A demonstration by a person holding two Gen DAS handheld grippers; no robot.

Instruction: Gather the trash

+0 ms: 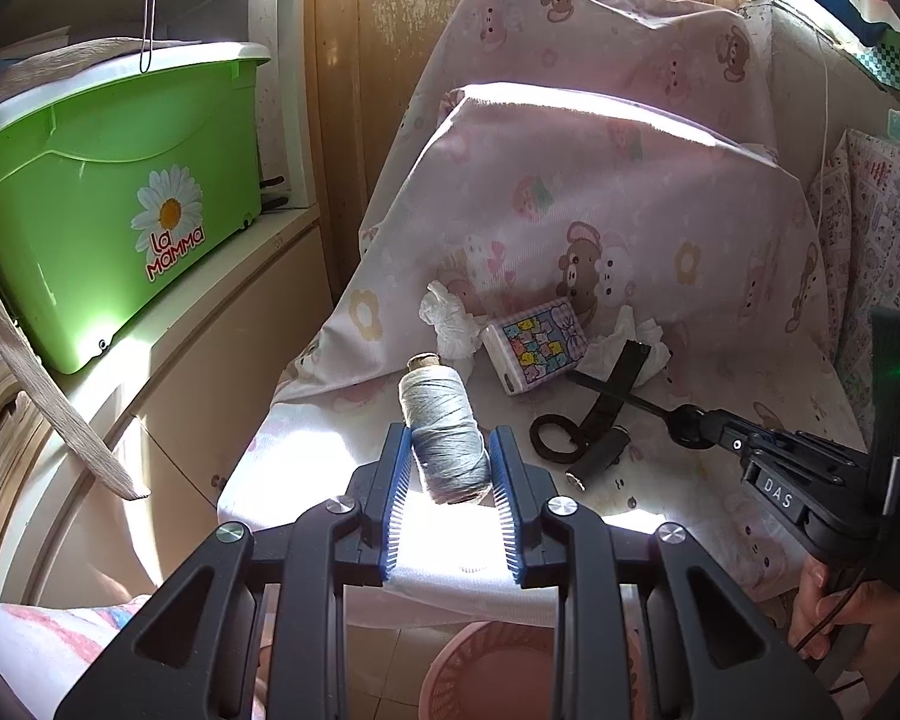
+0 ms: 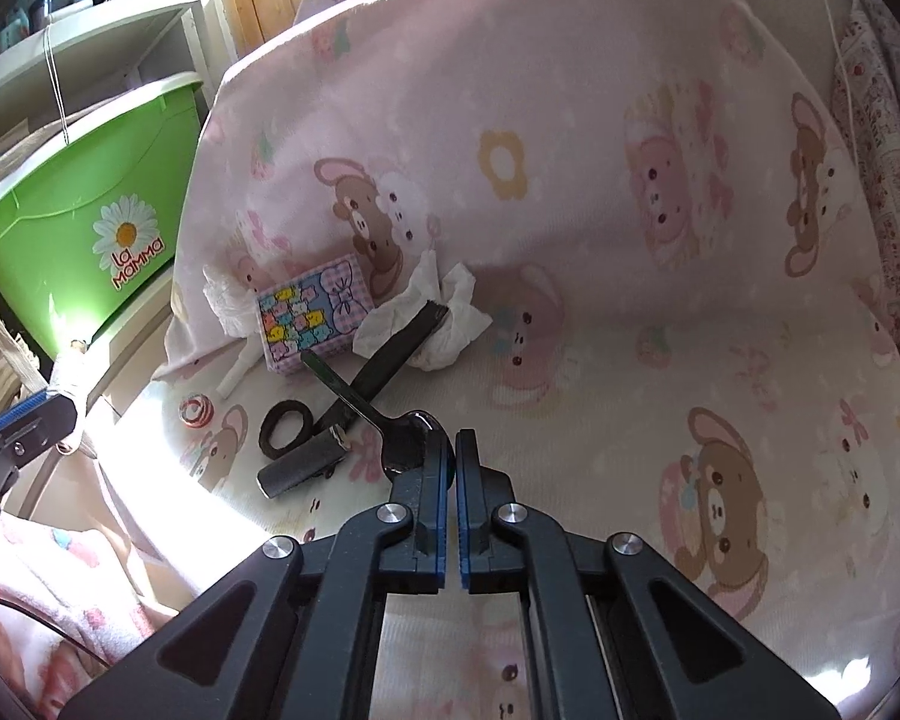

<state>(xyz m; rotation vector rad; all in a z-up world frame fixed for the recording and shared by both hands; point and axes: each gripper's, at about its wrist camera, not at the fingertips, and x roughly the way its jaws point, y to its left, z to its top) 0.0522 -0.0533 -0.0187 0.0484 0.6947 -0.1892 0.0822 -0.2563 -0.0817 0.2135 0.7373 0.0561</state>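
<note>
My left gripper (image 1: 450, 450) is shut on a grey thread spool (image 1: 444, 426) and holds it over the chair's front edge. My right gripper (image 2: 455, 450) is shut on the bowl of a metal spoon (image 2: 384, 414), whose handle points toward a patterned tissue pack (image 2: 315, 312). Two crumpled white tissues lie on the pink cartoon-print seat: one left of the pack (image 2: 225, 300), one right of it (image 2: 444, 324). A black comb-like strip (image 2: 390, 354), a black hair tie (image 2: 285, 423) and a dark cylinder (image 2: 300, 471) lie beside the spoon.
A green "La Mamma" bin (image 1: 108, 210) stands on a white shelf at left. A pink basket (image 1: 486, 672) sits on the floor below the seat. A small red-patterned roll (image 2: 195, 408) lies near the seat's left edge. Wooden doors stand behind the chair.
</note>
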